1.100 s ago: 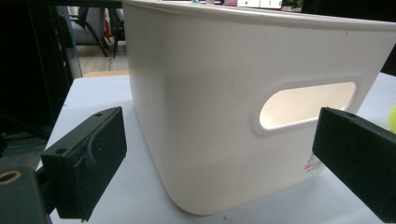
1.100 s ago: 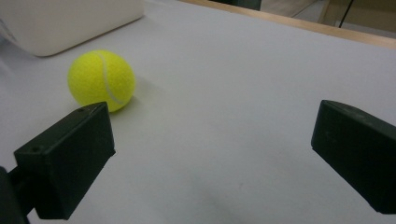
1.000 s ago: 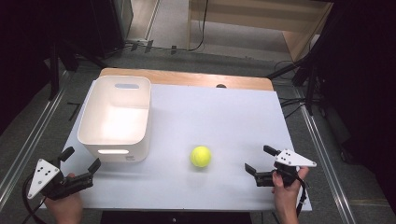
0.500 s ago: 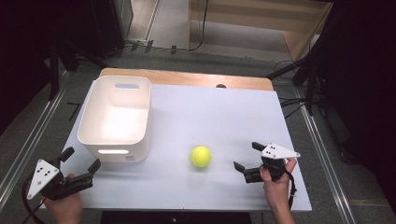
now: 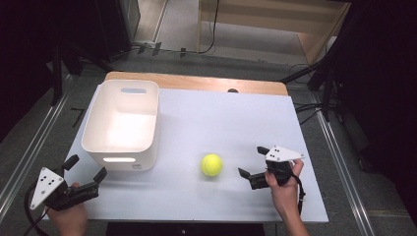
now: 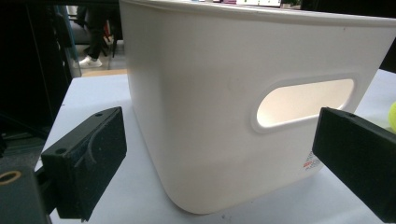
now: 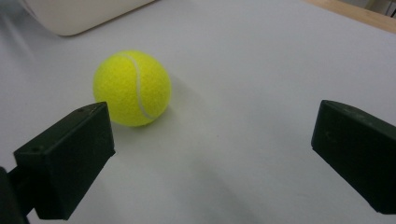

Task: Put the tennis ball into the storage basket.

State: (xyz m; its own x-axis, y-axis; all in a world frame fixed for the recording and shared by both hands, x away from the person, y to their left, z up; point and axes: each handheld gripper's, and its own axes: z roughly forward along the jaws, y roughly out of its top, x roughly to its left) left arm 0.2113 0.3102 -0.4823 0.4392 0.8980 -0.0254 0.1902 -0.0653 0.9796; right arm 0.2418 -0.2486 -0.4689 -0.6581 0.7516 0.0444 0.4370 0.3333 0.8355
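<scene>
A yellow tennis ball (image 5: 211,164) lies on the white table, right of a white plastic bin (image 5: 123,123). My right gripper (image 5: 252,162) is open just right of the ball, jaws pointing left toward it with a small gap between. In the right gripper view the ball (image 7: 132,88) sits ahead and left of centre, beyond the open right gripper (image 7: 210,154). My left gripper (image 5: 87,168) is open at the table's front left, below the bin. In the left gripper view the bin's near wall (image 6: 224,93) with its handle slot rises close ahead of the open left gripper (image 6: 224,168).
The white table top (image 5: 236,118) has a wooden strip (image 5: 196,82) along its far edge. Metal rails (image 5: 29,152) run along both sides on the floor. Cables and dark stands lie beyond the table.
My right gripper has moved left across the table toward the ball. The left gripper, the ball and the bin have stayed put.
</scene>
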